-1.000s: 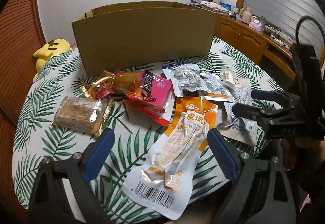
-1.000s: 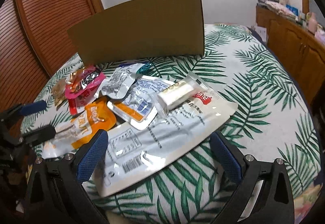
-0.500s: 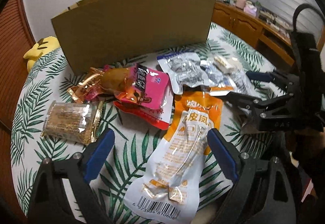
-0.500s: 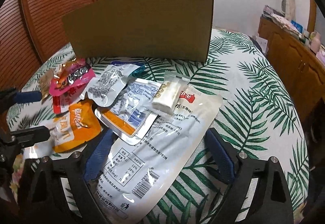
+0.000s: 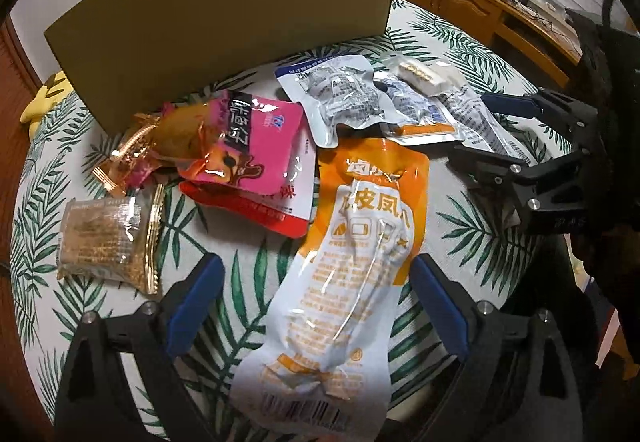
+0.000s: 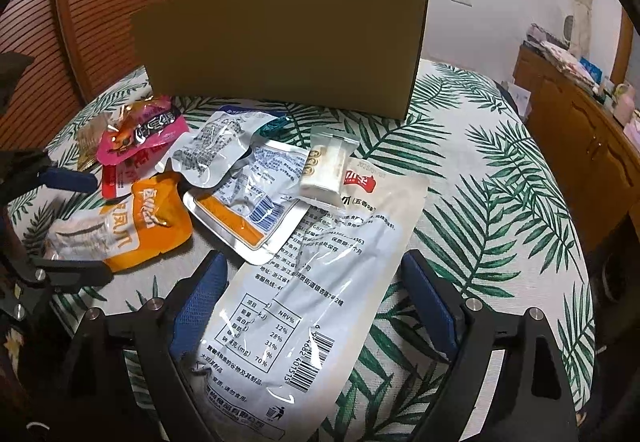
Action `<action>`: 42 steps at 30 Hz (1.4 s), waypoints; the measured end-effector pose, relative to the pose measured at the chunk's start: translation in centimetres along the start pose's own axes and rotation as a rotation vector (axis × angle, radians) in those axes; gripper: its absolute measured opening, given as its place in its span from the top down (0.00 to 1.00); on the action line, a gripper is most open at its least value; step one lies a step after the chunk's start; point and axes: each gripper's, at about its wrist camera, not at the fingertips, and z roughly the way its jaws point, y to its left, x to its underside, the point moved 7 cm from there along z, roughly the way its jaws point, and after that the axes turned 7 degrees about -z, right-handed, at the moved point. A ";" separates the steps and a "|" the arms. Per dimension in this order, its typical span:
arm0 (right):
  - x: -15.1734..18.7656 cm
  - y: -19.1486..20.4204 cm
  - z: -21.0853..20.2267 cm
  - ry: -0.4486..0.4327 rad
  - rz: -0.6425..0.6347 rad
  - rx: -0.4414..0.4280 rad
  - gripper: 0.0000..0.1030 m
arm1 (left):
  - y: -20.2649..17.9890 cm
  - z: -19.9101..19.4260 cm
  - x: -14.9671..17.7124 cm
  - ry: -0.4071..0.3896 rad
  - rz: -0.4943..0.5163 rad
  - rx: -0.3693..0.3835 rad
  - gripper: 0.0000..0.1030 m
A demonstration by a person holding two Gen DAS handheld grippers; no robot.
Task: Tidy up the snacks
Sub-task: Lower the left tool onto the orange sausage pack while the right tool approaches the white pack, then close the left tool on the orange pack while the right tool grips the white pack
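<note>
Lowered closer over the pile since a second ago: left claw (image 5: 316, 306), jaws spread wide and gripping nothing, now straddling the orange-and-white pouch (image 5: 352, 262), whose clear lower half lies between the blue pads (image 5: 196, 298) without visible contact. Judged from that: a pick of this pouch being lined up, snacks not yet in the cardboard box (image 5: 224, 13) standing beyond the claw's tips.

Right claw (image 6: 312, 306) much where it was, rolled a little, jaws closing yet still wide, pads not pressing anything; long white pouch (image 6: 320, 282) lying between them.

Orange-and-white pouch: flat on the surface (image 5: 472, 250), long axis running away from the left claw toward the box, slightly slanted; barcode end nearest the wrist, orange end farthest, touching the pink packet (image 5: 256, 145) ahead and to the claw's left.

Long white pouch: flat too, long axis likewise leading away from the right claw, tilted rightward at the far end; barcode near, red logo far, small cream bar (image 6: 326, 165) resting on that far end.

Gold-wrapped cake (image 5: 108, 238) off to the left claw's left, apart from the pouch.

Both pouches crossing the jaw gaps lengthwise, so closing likely pinches each across its narrow width.
</note>
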 end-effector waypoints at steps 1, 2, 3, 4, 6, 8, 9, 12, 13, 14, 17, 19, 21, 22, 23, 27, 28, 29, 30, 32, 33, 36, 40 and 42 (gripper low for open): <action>0.0 -0.1 -0.1 0.001 -0.003 -0.001 0.15 | -0.1 0.1 -0.1 0.001 -0.002 0.005 0.08; 0.1 -0.2 -0.1 0.001 -0.004 -0.002 0.17 | -0.1 0.1 -0.1 0.001 -0.003 0.011 0.08; 0.1 -0.4 -0.2 0.003 -0.003 -0.004 0.20 | -0.1 0.1 -0.1 0.001 0.000 0.016 0.08; 0.2 -0.5 -0.3 0.004 -0.003 -0.005 0.21 | -0.1 0.0 -0.1 0.000 0.002 0.020 0.10; 0.2 -0.9 -0.4 0.007 -0.007 -0.007 0.24 | 0.0 -0.2 -0.1 -0.010 0.004 0.033 0.13; 0.3 -1.0 -0.4 0.011 -0.011 -0.007 0.26 | 0.1 -0.6 0.2 -0.023 0.014 0.049 0.17; 0.3 -1.1 -0.4 0.014 -0.013 -0.008 0.27 | 0.1 -0.7 0.4 -0.027 0.022 0.046 0.20; 0.3 -1.1 -0.4 0.021 -0.022 -0.014 0.27 | -0.1 -1.0 0.8 -0.030 0.052 0.042 0.23; 0.2 -1.1 -0.4 0.024 -0.024 -0.015 0.27 | -0.2 -0.9 0.8 -0.028 0.054 0.040 0.23; 0.2 -1.1 -0.4 0.026 -0.026 -0.016 0.27 | -0.2 -0.9 0.7 -0.026 0.056 0.040 0.23; -0.1 -1.3 -0.1 0.036 -0.026 -0.018 0.27 | -0.9 -0.5 0.4 -0.017 0.071 0.036 0.23; -0.3 -1.4 0.1 0.044 -0.028 -0.020 0.26 | -1.3 -0.3 0.2 -0.018 0.084 0.035 0.22; -0.5 -1.5 0.4 0.049 -0.029 -0.022 0.24 | -1.4 -0.2 0.0 -0.015 0.087 0.038 0.22; -0.6 -1.6 0.5 0.052 -0.028 -0.023 0.23 | -1.5 -0.3 0.0 -0.015 0.092 0.043 0.25; -0.7 -1.7 0.6 0.053 -0.026 -0.024 0.23 | -1.7 -0.3 0.0 -0.019 0.102 0.049 0.33; -0.9 -1.9 0.9 0.053 -0.020 -0.025 0.21 | -1.7 -0.8 0.3 -0.029 0.114 0.059 0.47; -0.9 -1.9 0.9 0.052 -0.019 -0.025 0.21 | -1.6 -0.9 0.4 -0.033 0.109 0.065 0.50; -0.8 -1.9 0.9 0.052 -0.020 -0.027 0.21 | -1.5 -1.0 0.4 -0.035 0.103 0.069 0.52; -0.8 -2.0 0.9 0.051 -0.022 -0.027 0.21 | -1.5 -1.2 0.4 -0.037 0.096 0.076 0.54; -0.7 -2.0 0.9 0.052 -0.024 -0.028 0.21 | -1.2 -1.5 0.6 -0.043 0.079 0.091 0.57; -0.7 -2.0 0.9 0.053 -0.027 -0.028 0.22 | -1.1 -1.6 0.7 -0.047 0.071 0.097 0.58; -0.8 -1.9 0.7 0.057 -0.043 -0.042 0.28 | -0.9 -1.9 0.9 -0.055 0.046 0.114 0.60; -0.6 -1.7 0.4 0.062 -0.058 -0.065 0.38 | -0.4 -2.4 1.2 -0.065 0.024 0.129 0.61; -0.5 -1.5 0.1 0.059 -0.060 -0.074 0.51 | -0.3 -2.6 1.4 -0.075 0.018 0.133 0.62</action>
